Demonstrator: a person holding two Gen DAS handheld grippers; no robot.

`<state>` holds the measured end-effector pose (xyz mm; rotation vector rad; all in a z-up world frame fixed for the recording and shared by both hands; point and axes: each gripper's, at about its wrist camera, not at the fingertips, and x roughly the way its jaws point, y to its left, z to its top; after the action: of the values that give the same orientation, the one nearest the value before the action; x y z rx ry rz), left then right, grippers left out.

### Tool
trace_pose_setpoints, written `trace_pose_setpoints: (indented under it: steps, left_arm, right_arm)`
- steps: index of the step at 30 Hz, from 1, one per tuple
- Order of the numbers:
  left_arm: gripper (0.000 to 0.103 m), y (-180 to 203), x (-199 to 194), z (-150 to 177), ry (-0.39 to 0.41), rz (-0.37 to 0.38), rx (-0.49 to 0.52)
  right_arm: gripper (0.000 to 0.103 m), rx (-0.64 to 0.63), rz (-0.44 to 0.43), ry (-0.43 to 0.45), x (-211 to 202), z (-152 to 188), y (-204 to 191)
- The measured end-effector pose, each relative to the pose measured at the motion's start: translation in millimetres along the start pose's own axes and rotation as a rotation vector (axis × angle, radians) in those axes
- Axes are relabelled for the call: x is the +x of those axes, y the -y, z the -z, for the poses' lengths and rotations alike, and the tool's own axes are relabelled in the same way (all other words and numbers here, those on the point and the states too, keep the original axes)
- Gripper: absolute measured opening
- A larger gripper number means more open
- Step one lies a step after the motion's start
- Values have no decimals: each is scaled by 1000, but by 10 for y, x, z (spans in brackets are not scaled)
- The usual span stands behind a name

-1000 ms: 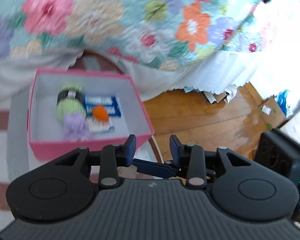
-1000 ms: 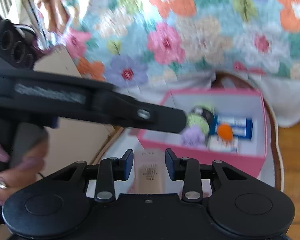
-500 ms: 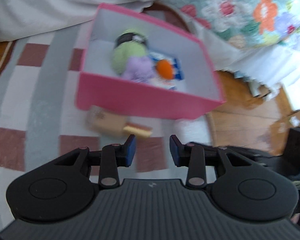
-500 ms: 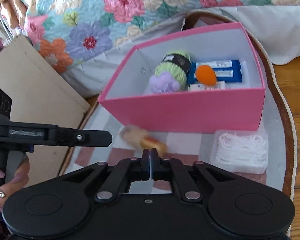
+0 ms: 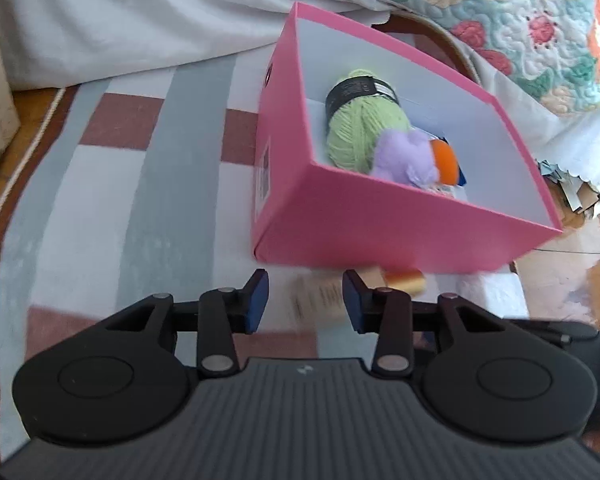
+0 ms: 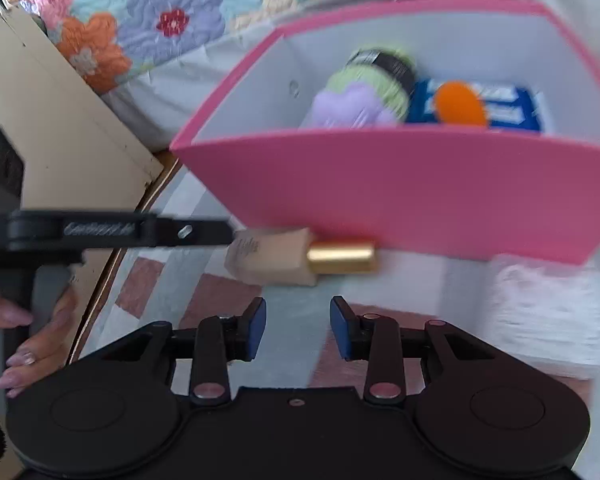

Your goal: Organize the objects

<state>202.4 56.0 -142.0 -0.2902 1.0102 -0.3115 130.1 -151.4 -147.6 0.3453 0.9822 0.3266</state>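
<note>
The beige, gold-capped cosmetic bottle point(image 6: 278, 256) lies on the striped rug point(image 5: 100, 184) against the pink cardboard box point(image 6: 400, 184), long axis crosswise. The empty, open left claw point(image 5: 305, 306) straddles it; the open right claw point(image 6: 298, 334) hovers just short.

beige bottle point(image 6: 274, 258), gold cap | lying on rug, touching pink box point(image 6: 400, 196) front | box open, upright

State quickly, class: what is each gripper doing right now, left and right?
Left gripper: open, holding nothing; beige bottle lies blurred between its fingers.
Right gripper: open, empty, near the bottle.
</note>
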Motion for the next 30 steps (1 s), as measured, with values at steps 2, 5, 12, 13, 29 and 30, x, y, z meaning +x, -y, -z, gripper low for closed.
trace_pose_setpoints:
  steps: [2,5,12,13,29,30]
  left_arm:
    - [43,-47,133,-17,-18,23,-10]
    - [48,-107,244,12,-11,106,-50]
    - [53,-101,320,51,-14,141,-85]
    - [50,-105,310,56,-35,150,-105]
    - [41,262,367,297,-254,257,-113]
    - [41,278,384,286,-257,262,-113]
  right_arm:
    - [41,0,-12,-9,118,25,-26]
    - [41,6,-23,-17,256,62,-45]
    - [42,30,-48,-3,260,113,-1]
    - [42,34,-50,-2,254,125,10]
    - [71,138,-2,-30,22,349,-11]
    - [71,142,11,-18,27,347,-26]
